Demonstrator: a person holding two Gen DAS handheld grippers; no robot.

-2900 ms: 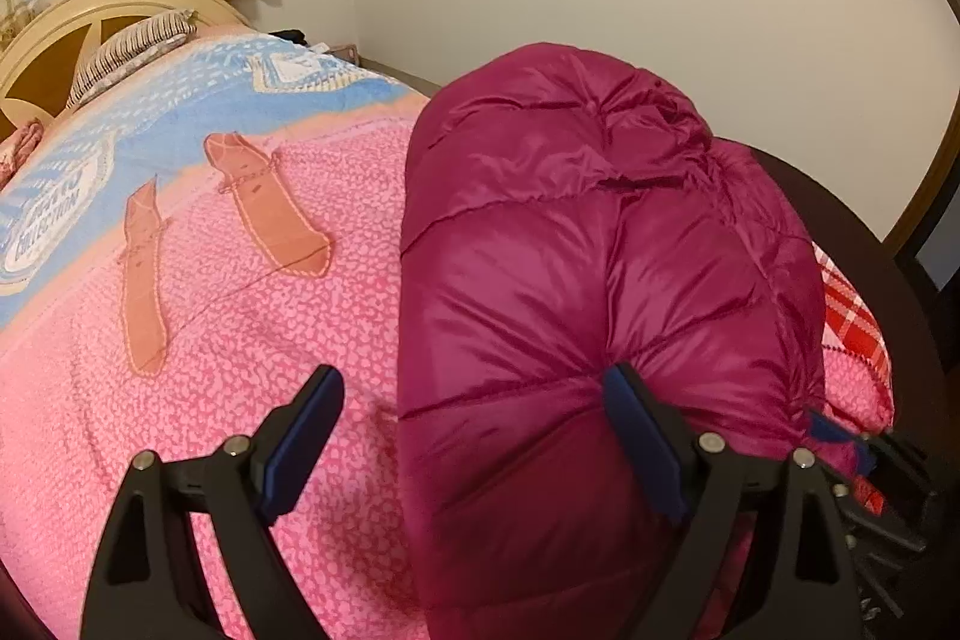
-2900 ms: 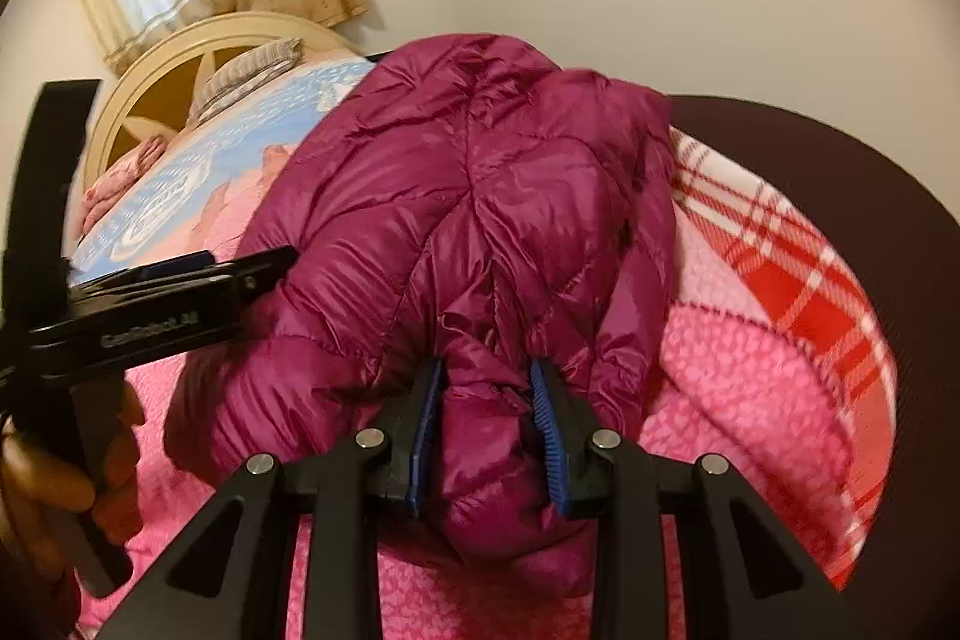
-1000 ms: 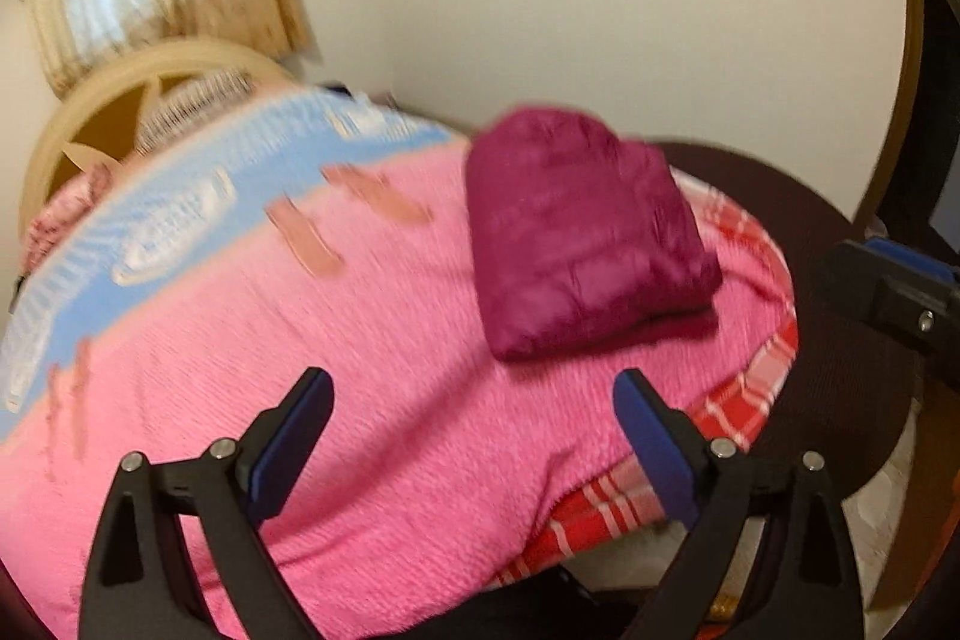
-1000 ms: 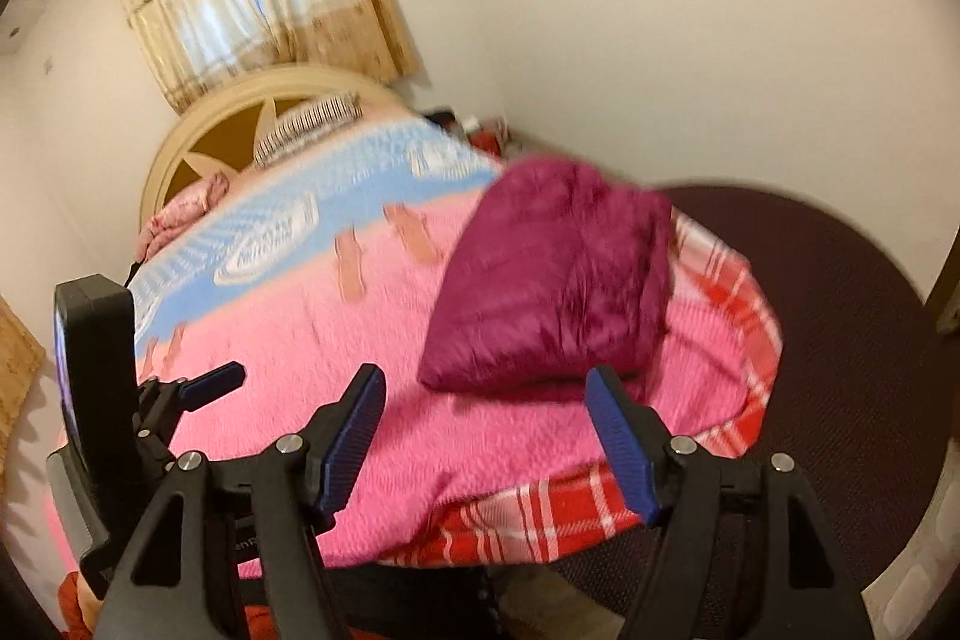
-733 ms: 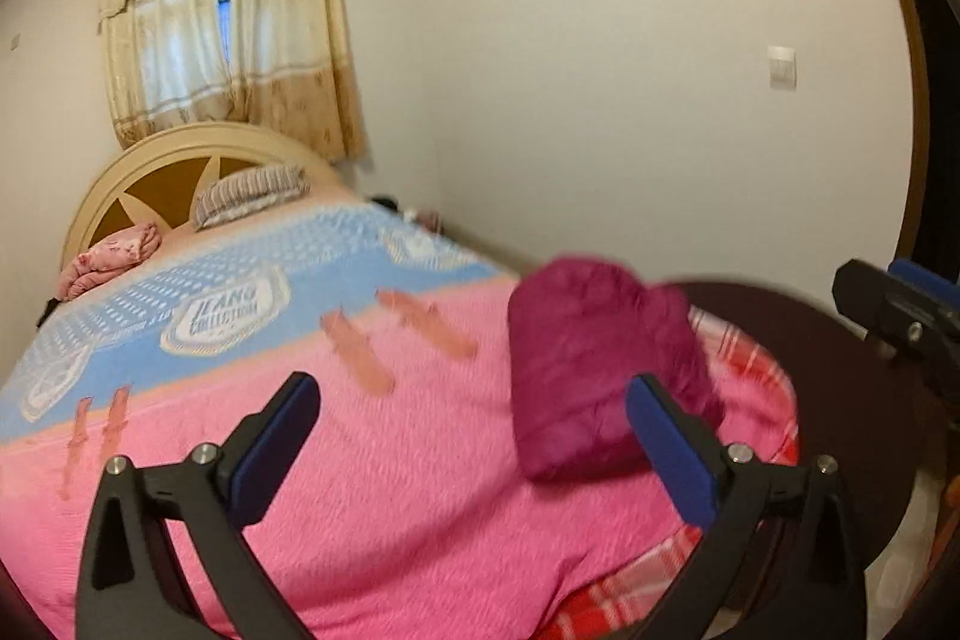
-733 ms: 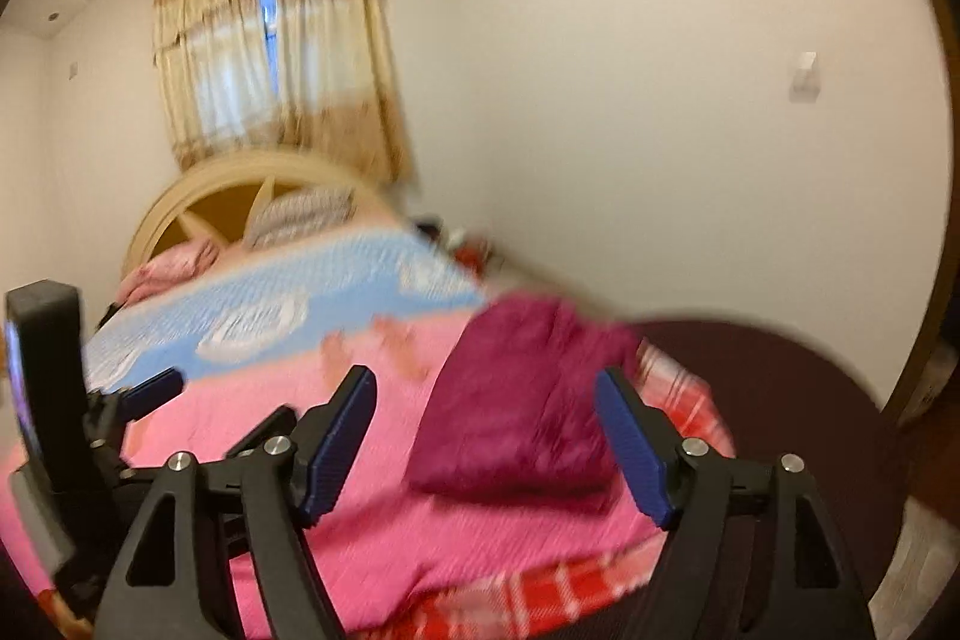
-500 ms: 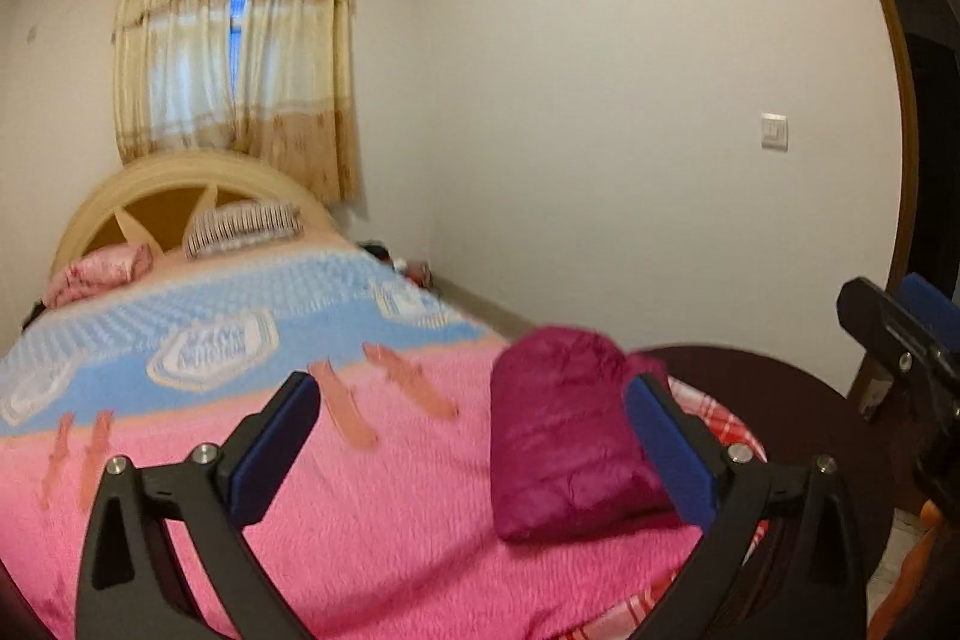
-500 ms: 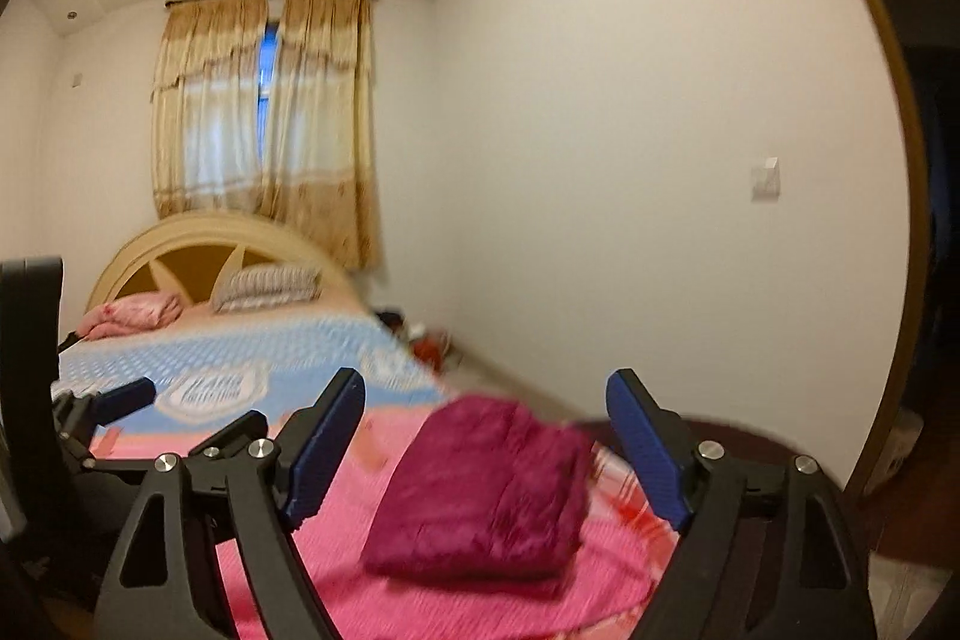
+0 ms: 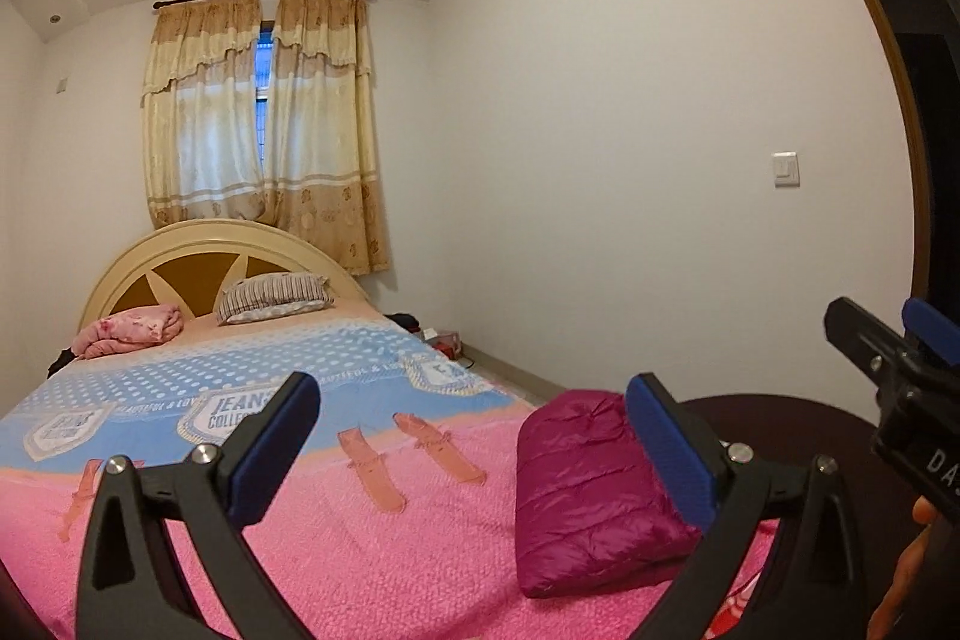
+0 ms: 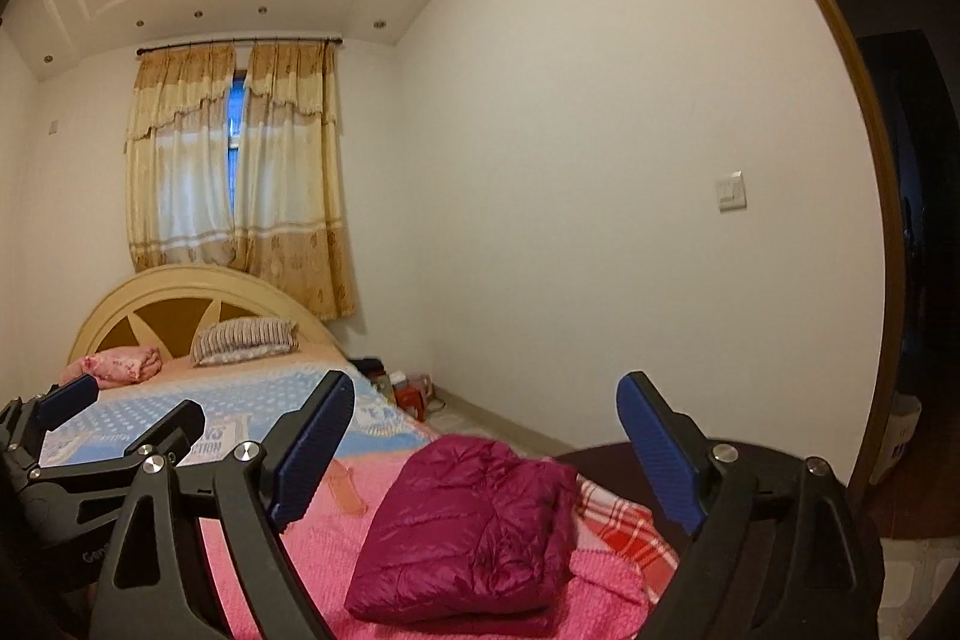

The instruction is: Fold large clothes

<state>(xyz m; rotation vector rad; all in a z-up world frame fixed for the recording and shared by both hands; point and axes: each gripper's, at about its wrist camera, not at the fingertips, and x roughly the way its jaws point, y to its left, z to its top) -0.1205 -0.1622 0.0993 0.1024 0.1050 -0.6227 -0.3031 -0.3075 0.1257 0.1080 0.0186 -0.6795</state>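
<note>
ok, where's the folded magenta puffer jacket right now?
The folded magenta puffer jacket lies on the pink bedspread at the foot of the bed, toward the wall side, low centre-right in both wrist views, with neither gripper touching it.

Folded jacket point(image 10: 468, 532) on bed point(image 10: 288, 400) foot corner, pillow point(image 10: 246, 339) behind at headboard point(image 10: 174, 298).

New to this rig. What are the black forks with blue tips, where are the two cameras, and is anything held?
No robot here: a person carries a hand-held gripper in each hand, with a fisheye camera on each looking along its fingers. The left gripper fills the left view, the right gripper the right view. On the bed lies a folded jacket, near its foot. Both grippers are open and hold nothing; the right one's jaws have just been opening, with nothing between them.
</note>
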